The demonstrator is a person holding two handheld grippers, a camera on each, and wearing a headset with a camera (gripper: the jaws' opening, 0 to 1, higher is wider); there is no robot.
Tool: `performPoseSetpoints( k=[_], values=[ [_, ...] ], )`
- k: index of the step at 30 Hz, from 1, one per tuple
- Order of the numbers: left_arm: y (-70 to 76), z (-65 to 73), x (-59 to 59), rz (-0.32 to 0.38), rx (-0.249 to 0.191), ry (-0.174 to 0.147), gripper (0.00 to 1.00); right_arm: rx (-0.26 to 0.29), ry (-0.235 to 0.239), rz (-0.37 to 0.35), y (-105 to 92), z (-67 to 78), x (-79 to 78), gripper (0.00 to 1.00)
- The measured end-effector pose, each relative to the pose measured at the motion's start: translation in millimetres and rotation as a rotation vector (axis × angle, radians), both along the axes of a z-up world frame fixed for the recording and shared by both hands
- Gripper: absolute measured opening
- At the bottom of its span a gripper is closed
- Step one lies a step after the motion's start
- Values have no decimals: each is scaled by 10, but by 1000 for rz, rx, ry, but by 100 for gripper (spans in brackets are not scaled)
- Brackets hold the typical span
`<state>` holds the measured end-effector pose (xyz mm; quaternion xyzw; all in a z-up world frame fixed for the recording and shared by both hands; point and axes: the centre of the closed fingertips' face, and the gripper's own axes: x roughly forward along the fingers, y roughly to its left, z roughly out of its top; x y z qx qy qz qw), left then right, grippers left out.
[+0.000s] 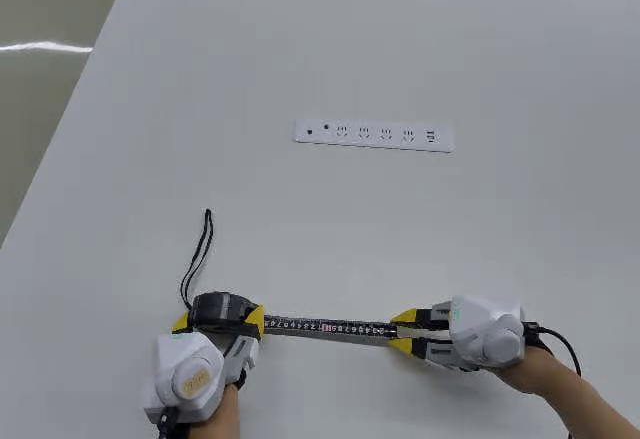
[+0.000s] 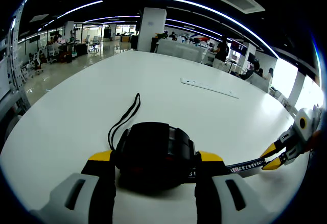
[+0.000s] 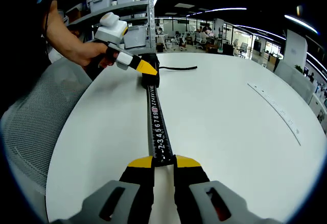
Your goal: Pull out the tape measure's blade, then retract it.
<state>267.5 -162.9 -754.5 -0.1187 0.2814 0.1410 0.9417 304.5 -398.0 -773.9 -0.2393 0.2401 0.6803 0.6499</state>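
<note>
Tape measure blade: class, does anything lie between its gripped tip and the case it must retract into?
Nothing visible does. The blade runs straight over the table from the right gripper to the case.

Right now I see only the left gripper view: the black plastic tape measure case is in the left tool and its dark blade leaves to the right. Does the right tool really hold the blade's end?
Observer: Yes. The right gripper view shows the right tool shut on the end of the dark blade, with white numbers starting at its yellow tips.
Operator: Is the blade straight?
Observer: The head view shows it straight across the white table, from the black tape measure case in the left tool to the right tool.
Operator: Something beside it?
Observer: The long white power strip lies farther out, roughly parallel, well apart.
</note>
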Motion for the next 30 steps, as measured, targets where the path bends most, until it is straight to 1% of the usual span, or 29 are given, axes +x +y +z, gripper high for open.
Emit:
performPoseSetpoints(
  k=[10,30],
  values=[
    [8,-7,-1,-2,-1,-1,60,3,1,2,67,9,-4,13],
    [5,0,3,-7,-13,13,59,14,5,12,231,12,13,13]
  ],
)
